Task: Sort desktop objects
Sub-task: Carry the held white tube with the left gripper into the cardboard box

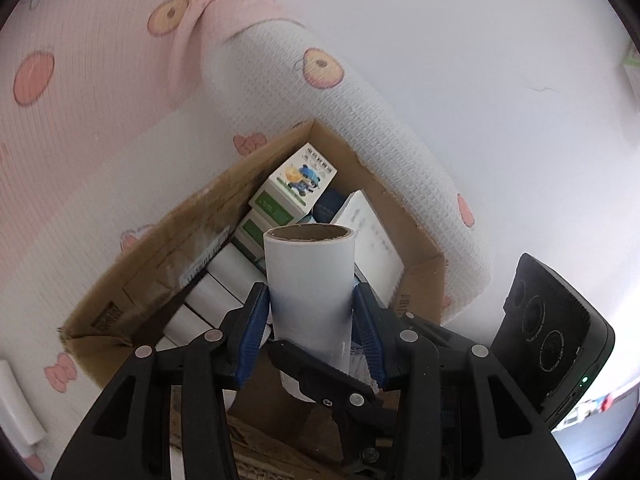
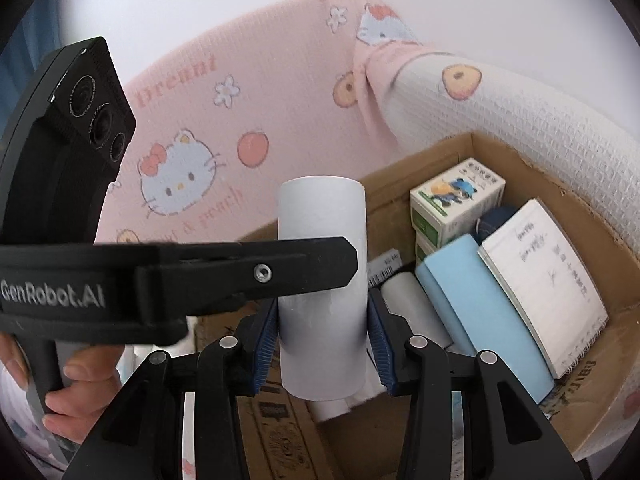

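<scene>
A white paper roll with a cardboard core (image 1: 310, 288) stands upright between the blue pads of my left gripper (image 1: 312, 320), held above an open cardboard box (image 1: 132, 280). The same roll (image 2: 323, 284) also sits between the pads of my right gripper (image 2: 322, 340). The left gripper's finger (image 2: 248, 272) crosses in front of the roll in the right wrist view, and the right gripper's finger (image 1: 320, 376) touches the roll's lower end in the left wrist view. The box (image 2: 616, 248) holds small green-and-white boxes (image 2: 456, 200), a blue pad (image 2: 480, 308), a notebook (image 2: 548, 280) and white rolls (image 2: 408, 304).
A pink and white cartoon-print cloth (image 2: 224, 120) covers the surface around the box, with a rolled white edge (image 1: 360, 120) behind it. A white wall (image 1: 480, 40) rises beyond. Another white roll (image 1: 16, 408) lies at the left edge.
</scene>
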`<state>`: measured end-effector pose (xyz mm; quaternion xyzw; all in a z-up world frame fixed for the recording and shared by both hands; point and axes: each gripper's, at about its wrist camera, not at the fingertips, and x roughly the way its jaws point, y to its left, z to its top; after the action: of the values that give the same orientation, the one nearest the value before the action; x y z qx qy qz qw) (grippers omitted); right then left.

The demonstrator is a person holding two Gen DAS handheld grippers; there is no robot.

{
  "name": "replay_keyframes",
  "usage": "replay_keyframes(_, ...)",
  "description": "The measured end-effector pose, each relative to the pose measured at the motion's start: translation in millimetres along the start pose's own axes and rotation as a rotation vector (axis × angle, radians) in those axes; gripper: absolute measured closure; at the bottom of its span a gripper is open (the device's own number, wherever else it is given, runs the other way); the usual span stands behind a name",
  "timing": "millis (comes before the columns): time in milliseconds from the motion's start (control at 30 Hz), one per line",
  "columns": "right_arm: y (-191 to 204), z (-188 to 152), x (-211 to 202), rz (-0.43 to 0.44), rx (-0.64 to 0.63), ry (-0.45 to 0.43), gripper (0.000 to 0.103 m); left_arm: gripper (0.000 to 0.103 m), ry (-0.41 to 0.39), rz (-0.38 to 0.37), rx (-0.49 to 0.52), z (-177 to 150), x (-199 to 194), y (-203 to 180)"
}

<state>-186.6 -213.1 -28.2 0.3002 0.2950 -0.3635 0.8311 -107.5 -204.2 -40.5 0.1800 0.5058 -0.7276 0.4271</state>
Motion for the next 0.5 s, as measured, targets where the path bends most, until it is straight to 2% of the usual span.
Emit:
replay_keyframes(200,-12,2,14,0.003,0.018,0.082,0.064,0.056,0.04,0.034,-0.04,2,19,7)
replay_keyframes(333,-16,8,39,-0.011,-0.019,0.24,0.064,0.056,0.124,0.078,-0.074,3,36,14)
replay_keyframes(500,-12,16,59,-0.034,-0.086,0.33,0.064,0.056,0.153,0.112,-0.186,6,44,32)
